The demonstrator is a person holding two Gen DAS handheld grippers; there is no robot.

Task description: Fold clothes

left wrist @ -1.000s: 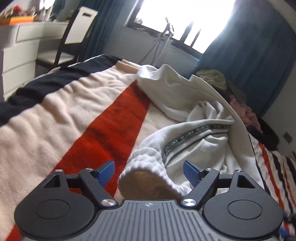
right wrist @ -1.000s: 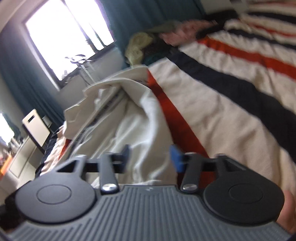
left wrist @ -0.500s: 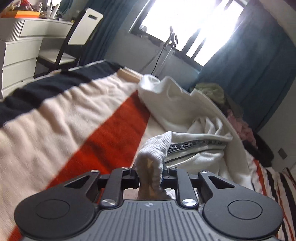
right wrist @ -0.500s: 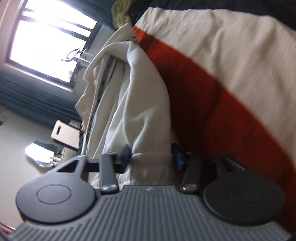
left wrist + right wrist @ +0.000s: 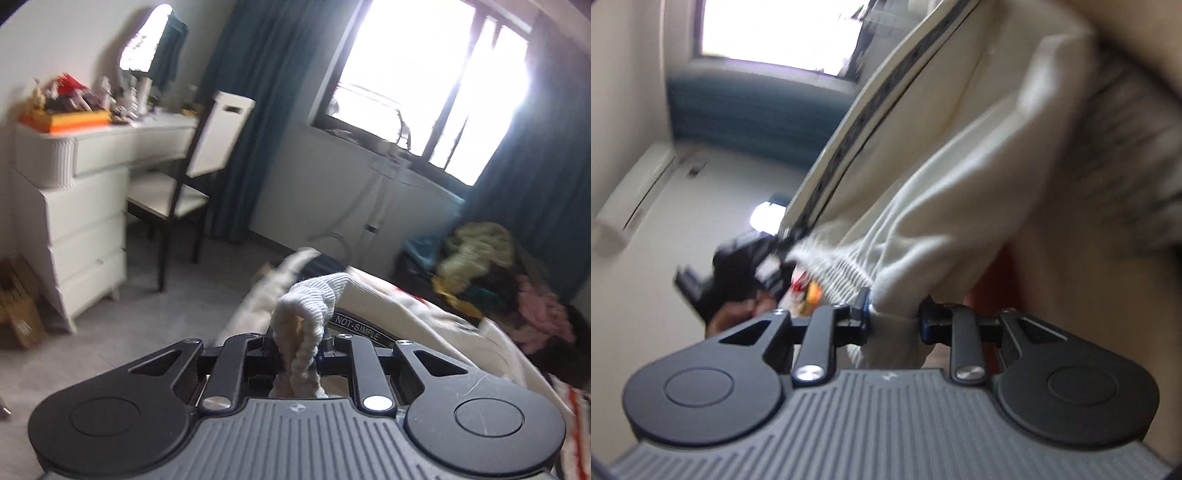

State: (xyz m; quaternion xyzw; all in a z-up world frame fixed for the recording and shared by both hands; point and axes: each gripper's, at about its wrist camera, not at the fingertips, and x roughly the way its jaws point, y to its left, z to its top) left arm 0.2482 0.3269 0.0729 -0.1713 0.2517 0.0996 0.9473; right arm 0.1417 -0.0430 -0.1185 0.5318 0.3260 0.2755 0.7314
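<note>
Lifted off the bed since earlier, left hand-held gripper [image 5: 300, 345] and right hand-held gripper [image 5: 894, 319] each clamp the cream trousers [image 5: 960, 206].

Cream sweatpants [image 5: 388, 306], ribbed cuffs [image 5: 842, 269] bunched, lettered side stripe, lifted, draping.

A second ago the left gripper [image 5: 298, 345] is wide open around the ribbed cuff [image 5: 314, 295] of the cream garment [image 5: 960, 177]; now its jaws are clamped on that cuff, and the cuff is lifted off the striped blanket so the floor and white dresser [image 5: 74, 206] fill its view; the right gripper [image 5: 894, 317], open over the cloth before, now pinches a bunched fold, its view tipped toward the ceiling.
</note>
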